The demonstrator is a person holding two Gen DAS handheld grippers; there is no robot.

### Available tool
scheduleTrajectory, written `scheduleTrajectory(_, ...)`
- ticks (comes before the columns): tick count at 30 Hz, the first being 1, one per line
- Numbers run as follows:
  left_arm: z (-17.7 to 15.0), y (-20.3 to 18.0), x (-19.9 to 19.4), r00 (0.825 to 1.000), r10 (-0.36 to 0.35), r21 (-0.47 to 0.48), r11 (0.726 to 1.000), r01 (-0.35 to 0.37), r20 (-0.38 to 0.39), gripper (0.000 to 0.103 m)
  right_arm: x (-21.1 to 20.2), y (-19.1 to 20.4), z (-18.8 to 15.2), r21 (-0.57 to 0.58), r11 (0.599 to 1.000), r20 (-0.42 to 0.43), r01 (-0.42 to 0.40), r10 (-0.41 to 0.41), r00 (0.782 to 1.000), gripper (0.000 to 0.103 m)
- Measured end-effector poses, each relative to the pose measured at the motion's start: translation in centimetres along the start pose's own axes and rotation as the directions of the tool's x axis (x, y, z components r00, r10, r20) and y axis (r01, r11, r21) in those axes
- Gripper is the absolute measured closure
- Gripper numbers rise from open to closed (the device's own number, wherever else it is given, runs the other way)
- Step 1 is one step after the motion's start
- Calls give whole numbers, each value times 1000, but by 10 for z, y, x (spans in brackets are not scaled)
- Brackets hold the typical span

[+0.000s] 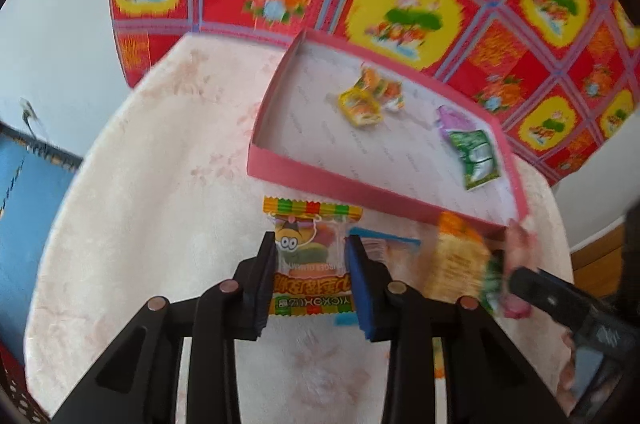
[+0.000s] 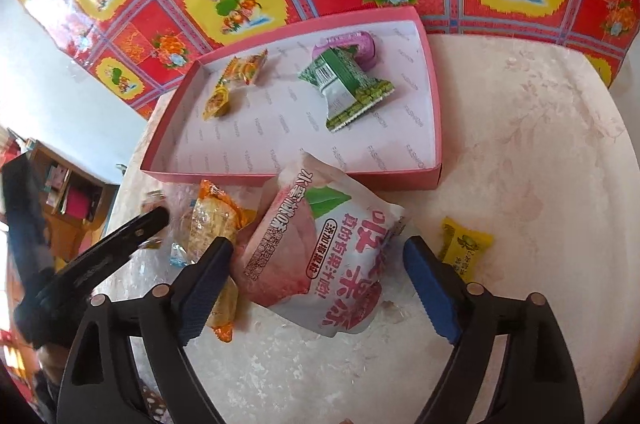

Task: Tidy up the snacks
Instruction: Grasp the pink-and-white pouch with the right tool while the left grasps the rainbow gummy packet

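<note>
- Table (image 2: 540, 128): pale cloth; bare room lies right of the tray, clutter to its left.
- Pink tray (image 2: 435, 96): shallow, four packets already inside; its near wall stands just beyond the loose snacks, so each one must be lifted clear over it.
- Pink-white jelly pouch (image 2: 320, 256): lies on the table, its far corner touching the near wall; right gripper (image 2: 318, 264) straddles it, jaws wide, pads not yet pressing. Best to close across the plump middle.
- Gummy packet (image 1: 310, 260): on the table short of the tray; left gripper (image 1: 310, 278) is clamped on it.
- Yellow candy (image 2: 464, 244): lies loose, just beside the right finger.
</note>
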State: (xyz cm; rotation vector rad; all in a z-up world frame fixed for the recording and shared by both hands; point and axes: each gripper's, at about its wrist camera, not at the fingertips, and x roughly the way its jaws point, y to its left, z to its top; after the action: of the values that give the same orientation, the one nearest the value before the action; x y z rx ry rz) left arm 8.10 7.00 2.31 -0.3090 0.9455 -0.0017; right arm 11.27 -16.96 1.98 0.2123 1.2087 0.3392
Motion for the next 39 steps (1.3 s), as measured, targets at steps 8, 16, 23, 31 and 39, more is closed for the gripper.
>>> scheduleTrajectory(8, -3, -8, -36, 999, -20, 28, 999, 19, 44, 68, 1, 0, 2, 32, 999, -27, 17, -16, 1000, 16)
scheduleTrajectory(16, -7, -15, -54, 997, -31, 37, 999, 28, 75, 68, 9, 8, 11, 55, 997, -73, 53, -49, 996, 15)
scheduleTrajectory(23, -9, -19, -62, 996, -40, 45, 998, 37, 81, 68, 5, 4, 6, 104, 994, -62, 40, -34, 997, 19)
scheduleTrajectory(31, -10, -24, -72, 993, -60, 42, 998, 56, 99, 68, -8, -4, -3, 129, 992, -36, 3, 2, 999, 19)
scheduleTrajectory(39, -9, -29, -76, 992, -66, 56, 997, 60, 107, 68, -37, -1, -1, 98, 995, 61, 24, -30, 998, 19)
